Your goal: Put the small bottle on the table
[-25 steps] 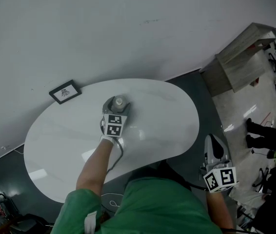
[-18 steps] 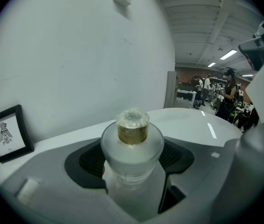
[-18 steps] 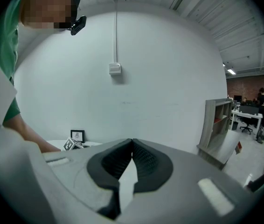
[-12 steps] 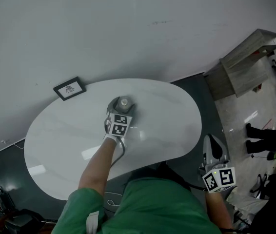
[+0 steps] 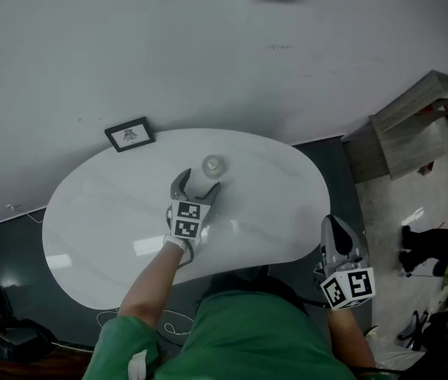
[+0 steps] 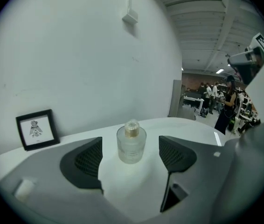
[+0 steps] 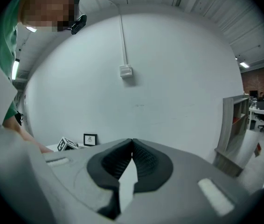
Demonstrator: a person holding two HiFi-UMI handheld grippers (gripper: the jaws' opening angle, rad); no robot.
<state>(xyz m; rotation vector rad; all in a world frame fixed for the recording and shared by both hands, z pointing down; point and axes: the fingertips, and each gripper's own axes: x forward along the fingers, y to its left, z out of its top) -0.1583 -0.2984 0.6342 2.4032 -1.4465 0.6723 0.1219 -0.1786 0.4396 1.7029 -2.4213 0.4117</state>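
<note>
Standing upright at mid-frame, the bottle [image 5: 210, 165] is already set on the surface [image 5: 271, 180], between the jaws of the left tongs [image 5: 198, 185], which are opening wide — nothing gripped. Release is judged under way; a straight pull-back is called for. The right tongs [image 7: 132, 160] are shut, empty.

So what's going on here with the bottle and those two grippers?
The small bottle stands upright on the white table, between the jaws of the person's left gripper. Those jaws are opening and not touching the bottle. The right gripper is shut and empty, off to the table's side.
</note>
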